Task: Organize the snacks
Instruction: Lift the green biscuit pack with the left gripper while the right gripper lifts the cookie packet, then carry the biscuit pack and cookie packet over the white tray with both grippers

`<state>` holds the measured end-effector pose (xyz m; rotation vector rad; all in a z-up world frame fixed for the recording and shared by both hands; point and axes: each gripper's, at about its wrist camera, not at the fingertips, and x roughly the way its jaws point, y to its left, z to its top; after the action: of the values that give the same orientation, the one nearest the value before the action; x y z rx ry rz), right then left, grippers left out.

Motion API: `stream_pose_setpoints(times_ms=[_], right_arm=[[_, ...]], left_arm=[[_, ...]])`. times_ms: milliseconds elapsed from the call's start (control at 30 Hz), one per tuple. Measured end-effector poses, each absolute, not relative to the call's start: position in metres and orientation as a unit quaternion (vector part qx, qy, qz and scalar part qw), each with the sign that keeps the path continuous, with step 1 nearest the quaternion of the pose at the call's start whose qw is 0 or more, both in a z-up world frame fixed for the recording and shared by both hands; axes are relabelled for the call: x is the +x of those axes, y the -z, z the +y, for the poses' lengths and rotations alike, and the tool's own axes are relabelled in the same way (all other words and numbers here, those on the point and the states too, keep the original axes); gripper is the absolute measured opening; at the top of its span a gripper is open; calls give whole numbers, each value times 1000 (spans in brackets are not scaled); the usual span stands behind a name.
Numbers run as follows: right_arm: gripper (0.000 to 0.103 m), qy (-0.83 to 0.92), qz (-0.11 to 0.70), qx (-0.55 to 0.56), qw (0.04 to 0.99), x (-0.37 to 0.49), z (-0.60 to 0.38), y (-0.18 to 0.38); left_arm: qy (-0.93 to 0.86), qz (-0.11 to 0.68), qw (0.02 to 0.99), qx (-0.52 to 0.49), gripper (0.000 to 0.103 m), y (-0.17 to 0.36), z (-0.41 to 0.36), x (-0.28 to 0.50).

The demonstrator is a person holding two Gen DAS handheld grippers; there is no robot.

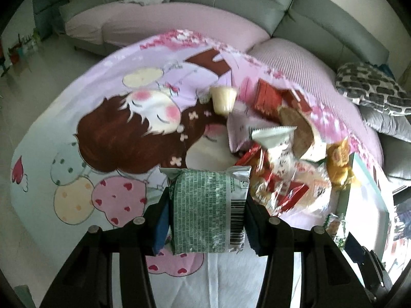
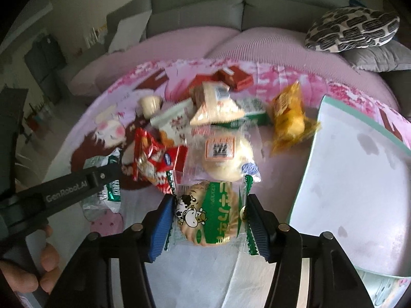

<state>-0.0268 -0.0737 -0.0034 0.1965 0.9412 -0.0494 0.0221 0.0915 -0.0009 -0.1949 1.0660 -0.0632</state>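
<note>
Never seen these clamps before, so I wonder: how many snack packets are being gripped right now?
2. The left gripper pinches a green-printed packet; the right gripper pinches a cow-printed biscuit packet. The other snacks lie loose in the pile; nothing else looks gripped.

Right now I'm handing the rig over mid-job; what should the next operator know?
Left gripper: jaws shut on a green-printed snack packet, held above the cloth.
Right gripper: jaws shut on a cow-print cracker packet, also lifted.
Pale tray, on the right, looks empty in view.
Pile of snacks remains mid-table: red packets, yellow bag, small cup.
Done: two packets picked. Left: place them, then sort the pile.
</note>
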Motion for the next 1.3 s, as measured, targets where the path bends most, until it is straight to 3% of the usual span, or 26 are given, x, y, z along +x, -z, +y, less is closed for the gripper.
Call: stream_pose_setpoints(times_ms=[600,1300], right_arm=[[60,207,383,212,875,-61,-207,-17],[60,357,340,305,815,-120,-324,-5]], left_arm=[[116,455,882,-38,52,-22,41,10],[276,438,854,59,52,-44,-100,2]])
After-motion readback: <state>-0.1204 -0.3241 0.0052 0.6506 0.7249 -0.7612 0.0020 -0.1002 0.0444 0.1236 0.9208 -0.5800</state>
